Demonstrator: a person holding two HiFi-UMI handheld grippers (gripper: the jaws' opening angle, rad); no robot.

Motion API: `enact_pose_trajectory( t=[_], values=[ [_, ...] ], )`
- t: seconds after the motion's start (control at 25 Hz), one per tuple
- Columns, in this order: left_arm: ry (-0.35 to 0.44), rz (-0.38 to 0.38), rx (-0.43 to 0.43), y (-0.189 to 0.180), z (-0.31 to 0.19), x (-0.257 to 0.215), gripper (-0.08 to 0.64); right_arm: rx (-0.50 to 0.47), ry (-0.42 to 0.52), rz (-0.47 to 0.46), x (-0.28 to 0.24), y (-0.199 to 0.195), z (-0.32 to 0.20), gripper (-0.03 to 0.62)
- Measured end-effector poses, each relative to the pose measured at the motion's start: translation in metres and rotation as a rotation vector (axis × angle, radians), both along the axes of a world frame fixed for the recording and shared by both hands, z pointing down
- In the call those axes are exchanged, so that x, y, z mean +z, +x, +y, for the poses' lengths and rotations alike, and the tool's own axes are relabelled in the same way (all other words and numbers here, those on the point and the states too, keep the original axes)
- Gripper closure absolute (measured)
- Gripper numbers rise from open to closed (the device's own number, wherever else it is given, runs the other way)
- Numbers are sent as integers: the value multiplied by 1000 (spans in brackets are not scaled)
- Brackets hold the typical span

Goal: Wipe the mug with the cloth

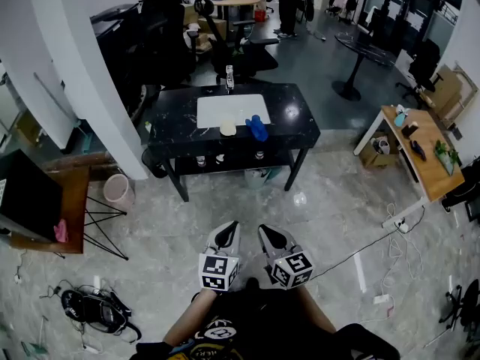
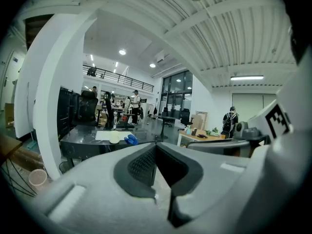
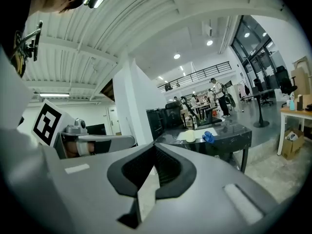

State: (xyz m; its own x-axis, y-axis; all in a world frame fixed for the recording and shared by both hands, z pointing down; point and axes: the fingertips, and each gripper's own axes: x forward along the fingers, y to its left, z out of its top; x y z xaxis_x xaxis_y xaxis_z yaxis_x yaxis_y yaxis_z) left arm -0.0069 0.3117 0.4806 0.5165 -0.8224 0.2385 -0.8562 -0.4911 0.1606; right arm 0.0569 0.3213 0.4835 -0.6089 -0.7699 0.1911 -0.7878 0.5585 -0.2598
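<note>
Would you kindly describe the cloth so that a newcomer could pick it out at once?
Find the black table in the middle of the pale floor, with a white mat on top. At the mat's near edge lies the cloth, bunched up just right of a cream mug. It is the only bright blue thing on that table.

Grey left hand-held gripper (image 1: 230, 225) and right hand-held gripper (image 1: 264, 229), black-padded, bear square-marker cubes (image 1: 218, 271)
</note>
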Motion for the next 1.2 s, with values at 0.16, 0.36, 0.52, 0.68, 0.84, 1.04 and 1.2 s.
enact_pose_trajectory(
  t=[0.16, 0.36, 0.52, 0.68, 0.84, 1.04, 1.2],
  values=[
    [-5, 8, -1, 7, -3, 1, 557, 58, -25, 23, 8, 15, -5, 591],
    [-27, 19, 7, 27, -6, 6, 555, 98, -93, 1, 20, 46, -4, 591],
    [-37, -3, 20, 47, -5, 16, 555, 83, -129, -3, 32, 64, -3, 591],
    [-56, -10, 1, 58, -13, 26, 557, 54, -165, 5, 49, 78, -11, 591],
    [-90, -18, 6, 63, -21, 37, 557, 42, -218, -10, 66, 77, -24, 591],
    [-86, -26, 18, 56, -68, 42, 557, 15, -219, -4, 68, 59, -73, 591],
    [-69, -20, -9, 27, -119, 36, 557, -15, -207, -4, 61, 34, -128, 591]
  ],
)
